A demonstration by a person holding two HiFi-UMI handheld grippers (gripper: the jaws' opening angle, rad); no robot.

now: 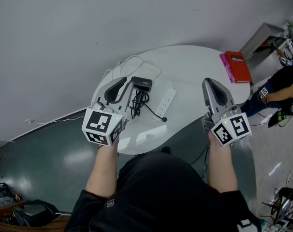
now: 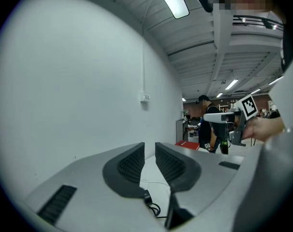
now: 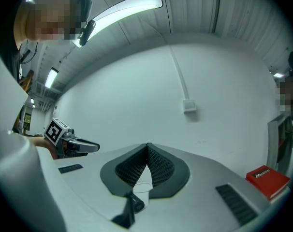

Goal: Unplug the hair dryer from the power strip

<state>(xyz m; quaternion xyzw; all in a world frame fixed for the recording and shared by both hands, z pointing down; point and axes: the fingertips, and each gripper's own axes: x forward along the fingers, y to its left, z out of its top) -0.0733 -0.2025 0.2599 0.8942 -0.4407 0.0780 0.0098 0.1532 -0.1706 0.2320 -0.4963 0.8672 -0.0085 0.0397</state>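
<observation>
Head view gives us the whole layout. There's a white round table (image 1: 185, 69) with the black hair dryer (image 1: 141, 83) lying near its middle, and its black cord (image 1: 137, 104) is bunched up just in front of it. The white power strip (image 1: 167, 99) sits just to the right of that. One strand of cord runs to a small dark end right beside the strip's near end, but we can't tell whether it's in a socket. A red book (image 1: 236, 66) lies at the table's far right edge.

The left hand-held gripper (image 1: 116, 87) hovers over the table's left side, close to the dryer. The right hand-held gripper (image 1: 215, 93) is well off to the right, past the table edge.

Left gripper view settles the jaws, which the head view doesn't. The left hand-held gripper (image 2: 150, 146) has a narrow gap between its pads and nothing in it, with a bit of black cord (image 2: 153, 208) showing on the table low in the gap. It also catches the other gripper (image 2: 215, 117) side-on, plus someone in dark clothes (image 2: 206, 124) standing further back.

Right gripper view shows the right hand-held gripper (image 3: 147, 146) with its tips pressed together and holding nothing. The book (image 3: 267, 180) is off to the right here, and there's a small wall box (image 3: 189, 105) with a conduit running up from it.
</observation>
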